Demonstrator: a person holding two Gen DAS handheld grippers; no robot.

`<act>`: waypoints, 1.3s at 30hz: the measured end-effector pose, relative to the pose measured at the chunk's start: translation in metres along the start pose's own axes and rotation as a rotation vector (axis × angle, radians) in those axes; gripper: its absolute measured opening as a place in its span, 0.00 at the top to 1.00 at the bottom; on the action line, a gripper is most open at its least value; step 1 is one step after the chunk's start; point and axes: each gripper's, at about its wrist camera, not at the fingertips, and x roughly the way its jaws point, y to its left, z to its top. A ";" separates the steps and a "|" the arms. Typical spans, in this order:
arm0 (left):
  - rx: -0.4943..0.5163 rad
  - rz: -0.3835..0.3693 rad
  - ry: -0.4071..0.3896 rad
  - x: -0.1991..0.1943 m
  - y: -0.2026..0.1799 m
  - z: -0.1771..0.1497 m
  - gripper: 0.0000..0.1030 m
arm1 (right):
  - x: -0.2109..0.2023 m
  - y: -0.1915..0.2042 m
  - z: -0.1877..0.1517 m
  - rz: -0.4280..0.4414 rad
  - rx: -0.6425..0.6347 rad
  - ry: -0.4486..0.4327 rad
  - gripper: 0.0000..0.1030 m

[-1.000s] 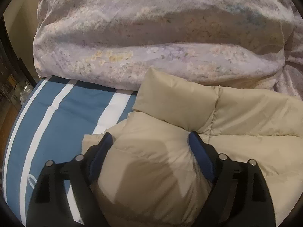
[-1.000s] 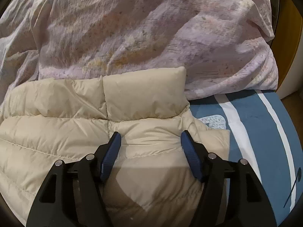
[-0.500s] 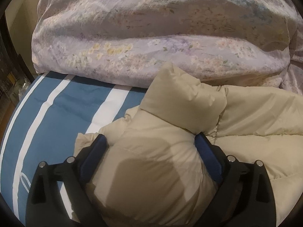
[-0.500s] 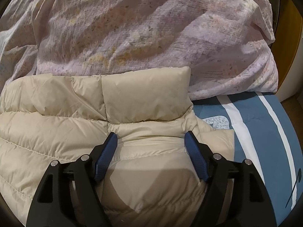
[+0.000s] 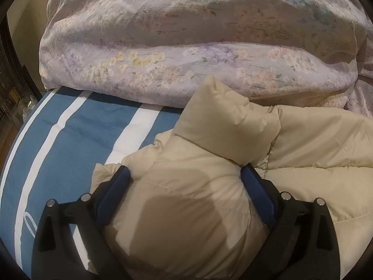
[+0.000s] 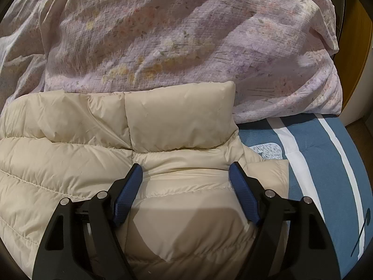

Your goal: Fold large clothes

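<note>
The beige puffer jacket (image 6: 77, 163) lies on the blue striped bedsheet (image 5: 77, 144), collar against the floral duvet (image 5: 186, 46). Your left gripper (image 5: 185, 177) stands spread wide astride one shoulder; your right gripper (image 6: 185, 171) is opening over the other. Release step, likely. Next: lift clear, then regrip for the following fold.

Both grippers tilt downward; the left gripper (image 5: 185, 177) gapes wide, the right gripper (image 6: 185, 172) is opening its jaws.
</note>
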 end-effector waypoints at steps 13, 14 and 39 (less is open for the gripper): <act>-0.002 -0.004 0.022 -0.003 0.001 0.001 0.07 | -0.005 -0.005 0.000 0.028 0.011 0.021 0.22; 0.001 -0.002 0.030 -0.006 0.002 0.001 0.07 | -0.006 -0.007 0.001 0.030 0.013 0.037 0.22; -0.311 -0.296 0.215 -0.079 0.109 -0.093 0.25 | -0.080 -0.126 -0.103 0.351 0.599 0.281 0.25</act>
